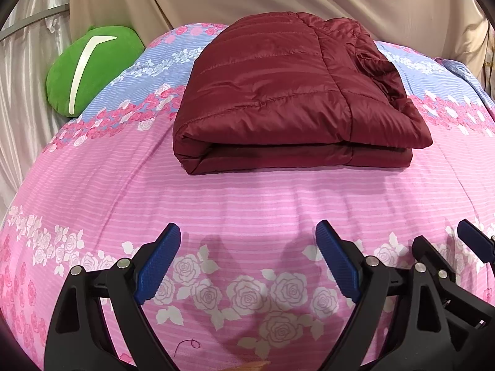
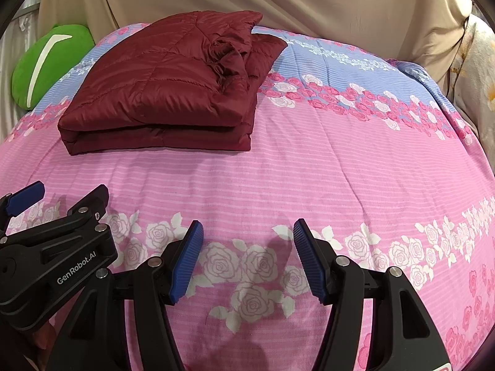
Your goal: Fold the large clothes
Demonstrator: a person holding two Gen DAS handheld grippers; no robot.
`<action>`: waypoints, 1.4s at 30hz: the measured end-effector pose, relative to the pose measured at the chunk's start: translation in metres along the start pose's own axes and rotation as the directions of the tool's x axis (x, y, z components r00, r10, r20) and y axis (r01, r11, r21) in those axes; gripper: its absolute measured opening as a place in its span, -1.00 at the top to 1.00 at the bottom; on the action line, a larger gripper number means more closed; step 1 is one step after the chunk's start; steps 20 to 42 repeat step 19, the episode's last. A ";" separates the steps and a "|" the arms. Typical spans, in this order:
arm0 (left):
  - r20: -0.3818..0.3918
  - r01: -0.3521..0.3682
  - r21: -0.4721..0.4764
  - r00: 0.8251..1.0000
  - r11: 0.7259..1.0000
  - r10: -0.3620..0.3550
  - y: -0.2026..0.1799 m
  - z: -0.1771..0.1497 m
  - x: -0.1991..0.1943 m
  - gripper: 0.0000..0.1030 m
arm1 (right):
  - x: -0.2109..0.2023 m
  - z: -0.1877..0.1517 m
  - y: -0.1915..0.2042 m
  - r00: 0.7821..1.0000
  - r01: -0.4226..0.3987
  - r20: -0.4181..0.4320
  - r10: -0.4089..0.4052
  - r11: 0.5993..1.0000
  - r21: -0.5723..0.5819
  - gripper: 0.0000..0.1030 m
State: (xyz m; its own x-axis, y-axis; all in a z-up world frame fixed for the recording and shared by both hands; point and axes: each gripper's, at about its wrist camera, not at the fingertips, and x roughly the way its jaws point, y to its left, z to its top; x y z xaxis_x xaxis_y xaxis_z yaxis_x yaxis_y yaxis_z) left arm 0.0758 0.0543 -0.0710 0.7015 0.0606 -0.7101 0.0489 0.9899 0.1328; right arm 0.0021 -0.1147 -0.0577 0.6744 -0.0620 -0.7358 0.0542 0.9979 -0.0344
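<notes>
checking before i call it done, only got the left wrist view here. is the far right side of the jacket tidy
Observer: Not quite. In the right wrist view the maroon jacket shows a bunched, gathered bit of fabric on its right side.
Operator: anything on the bed to the right of it
Observer: Only bare floral bedspread, out to a pale drape with orange marks at the edge.
Operator: is the right claw holding anything
Observer: No. The right claw is open over the bedspread with nothing between its blue pads, and the left claw sits beside it, clear of the jacket.
</notes>
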 end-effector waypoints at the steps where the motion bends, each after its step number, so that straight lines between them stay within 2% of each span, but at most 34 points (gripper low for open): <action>1: 0.000 0.000 0.000 1.000 1.000 0.000 0.000 0.000 0.000 -0.68 | 0.000 0.000 0.001 1.000 0.002 0.001 -0.002 1.000 0.000 -0.16; 10: 0.011 -0.007 0.003 1.000 1.000 0.007 -0.001 -0.001 -0.004 -0.64 | 0.000 0.000 -0.002 1.000 0.000 0.002 0.000 1.000 -0.004 -0.16; 15: 0.011 -0.005 0.023 1.000 1.000 0.005 -0.004 -0.001 -0.004 -0.43 | -0.001 0.000 0.002 1.000 0.007 0.003 -0.007 1.000 -0.011 -0.16; 42: 0.006 -0.007 0.019 1.000 1.000 0.006 -0.004 -0.001 -0.003 -0.43 | -0.003 0.000 0.003 1.000 0.011 0.006 -0.011 1.000 -0.009 -0.16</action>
